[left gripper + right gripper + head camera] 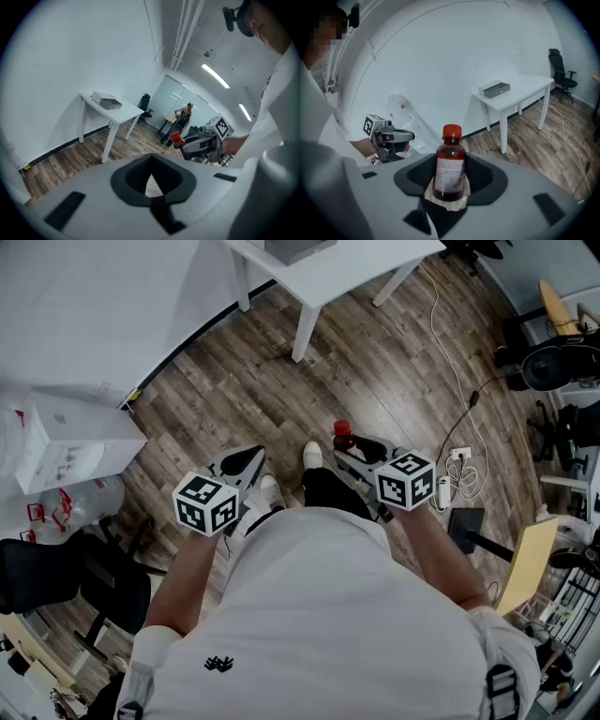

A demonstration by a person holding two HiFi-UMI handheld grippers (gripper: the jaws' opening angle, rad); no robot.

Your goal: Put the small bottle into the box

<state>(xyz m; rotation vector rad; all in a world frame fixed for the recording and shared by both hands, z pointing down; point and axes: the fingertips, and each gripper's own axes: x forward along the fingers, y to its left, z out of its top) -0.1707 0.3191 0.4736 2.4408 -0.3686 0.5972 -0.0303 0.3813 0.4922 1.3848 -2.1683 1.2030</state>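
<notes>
A small bottle (450,168) with a red cap and dark red liquid stands upright between the jaws of my right gripper (450,190), which is shut on it. In the head view the bottle (343,436) shows at the tip of the right gripper (354,450), held above the wooden floor in front of the person. My left gripper (246,465) hangs beside it at the left, its jaws together with nothing between them (151,174). A flat grey box (493,88) lies on a white table (525,91) some way off, also seen from the left gripper as the box (107,99).
The person stands on a wooden floor (375,352). A white carton (70,442) and plastic bags sit at the left wall. A black office chair (56,577) is at the lower left. Cables and a power strip (452,472) lie at the right, near more chairs and equipment.
</notes>
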